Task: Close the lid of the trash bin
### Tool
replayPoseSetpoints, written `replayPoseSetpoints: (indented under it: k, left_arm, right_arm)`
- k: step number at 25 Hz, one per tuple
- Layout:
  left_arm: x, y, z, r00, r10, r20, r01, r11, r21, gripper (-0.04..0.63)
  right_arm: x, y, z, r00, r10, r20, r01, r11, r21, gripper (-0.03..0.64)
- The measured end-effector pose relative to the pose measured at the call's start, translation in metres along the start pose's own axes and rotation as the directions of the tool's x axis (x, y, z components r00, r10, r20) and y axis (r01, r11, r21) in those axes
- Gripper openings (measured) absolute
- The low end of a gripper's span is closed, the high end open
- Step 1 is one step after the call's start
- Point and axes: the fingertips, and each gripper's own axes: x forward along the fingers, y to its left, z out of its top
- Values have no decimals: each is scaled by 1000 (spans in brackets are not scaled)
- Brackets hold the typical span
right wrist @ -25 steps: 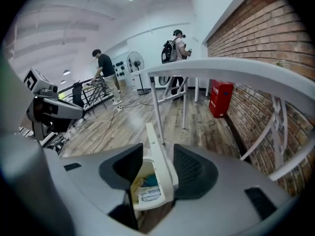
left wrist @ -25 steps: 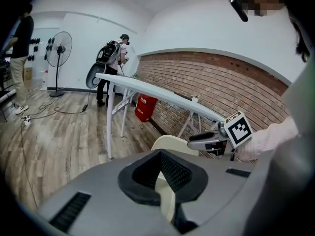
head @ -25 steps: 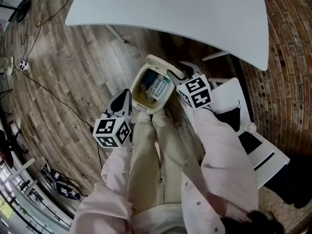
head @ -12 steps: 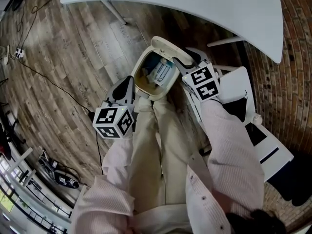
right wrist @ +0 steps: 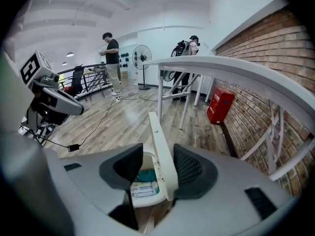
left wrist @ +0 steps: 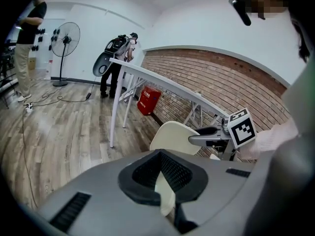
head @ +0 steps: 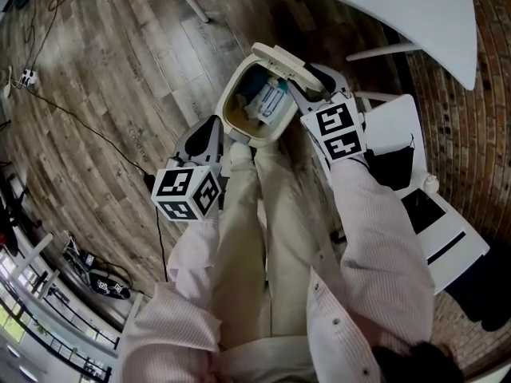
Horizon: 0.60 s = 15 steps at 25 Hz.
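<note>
A cream trash bin (head: 239,126) stands on the wood floor in front of my legs, with packaging inside. Its lid (head: 281,57) is up at the far rim. My right gripper (head: 311,86) is open at the lid, which stands upright between the two pads in the right gripper view, lid (right wrist: 160,146) against the right pad. My left gripper (head: 209,132) is at the bin's near-left rim. In the left gripper view its pads (left wrist: 182,173) are shut on a cream sliver of that rim (left wrist: 166,198), and the raised lid (left wrist: 174,136) shows beyond.
A white table (head: 383,6) overhangs the bin's far side. A white chair (head: 399,134) and a brick wall (head: 479,118) are to the right. Cables (head: 80,126) cross the floor on the left. People, a fan (right wrist: 142,53) and a red box (right wrist: 220,104) are far off.
In the head view the bin and both grippers have slid up the picture. The right gripper has stayed at the lid and the left at the rim.
</note>
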Motion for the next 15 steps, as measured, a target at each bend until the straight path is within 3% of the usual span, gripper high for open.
replayPoseSetpoints:
  k: [15]
  left_arm:
    - [-18,18,-26,998,-43,-34,43,999,-7,-8]
  right_arm:
    - [-1,37,-9,998,-69,4,68,997,20,178]
